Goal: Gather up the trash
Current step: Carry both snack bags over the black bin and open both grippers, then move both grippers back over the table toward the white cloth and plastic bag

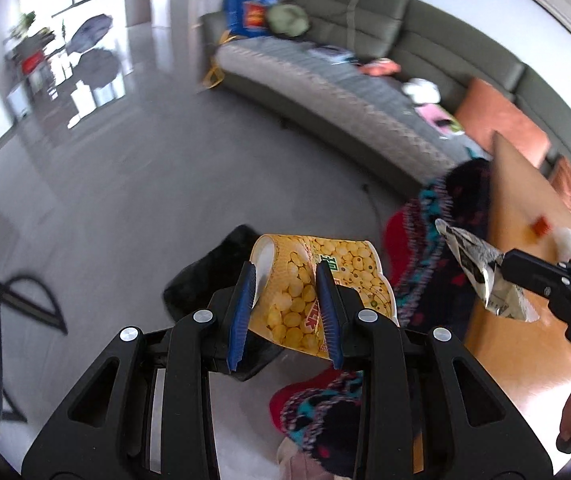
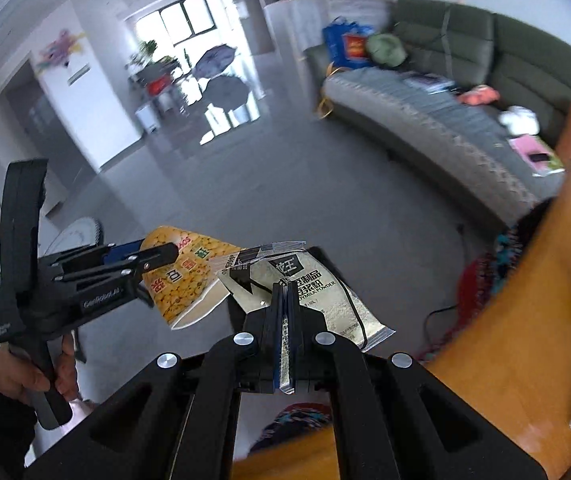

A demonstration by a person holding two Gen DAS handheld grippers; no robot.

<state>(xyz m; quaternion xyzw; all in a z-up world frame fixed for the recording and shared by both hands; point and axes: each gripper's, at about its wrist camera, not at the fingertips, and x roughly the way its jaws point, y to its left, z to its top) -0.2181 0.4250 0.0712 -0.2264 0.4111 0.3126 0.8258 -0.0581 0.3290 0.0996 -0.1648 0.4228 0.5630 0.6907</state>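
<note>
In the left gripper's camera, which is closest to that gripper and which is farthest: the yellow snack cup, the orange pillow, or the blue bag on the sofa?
From the left hand-held gripper:
1. Yellow snack cup, held between its fingers.
2. Orange pillow, on the sofa to the right.
3. Blue bag, at the sofa's far end, near the top.

Two trash items, both held in the air over the grey floor. Yellow snack bag (image 1: 317, 280): printed with round yellow puffs plus red and green lettering, white inside, crumpled and curled, open edge up-left in the left wrist view. It's pinched between blue finger pads (image 1: 241, 312). Silver soymilk powder sachet (image 2: 317, 296): foil with black print and a black arrow, torn at the top, creased, clamped edge-on. The sachet's top corner overlaps the snack bag in the right wrist view.
</note>
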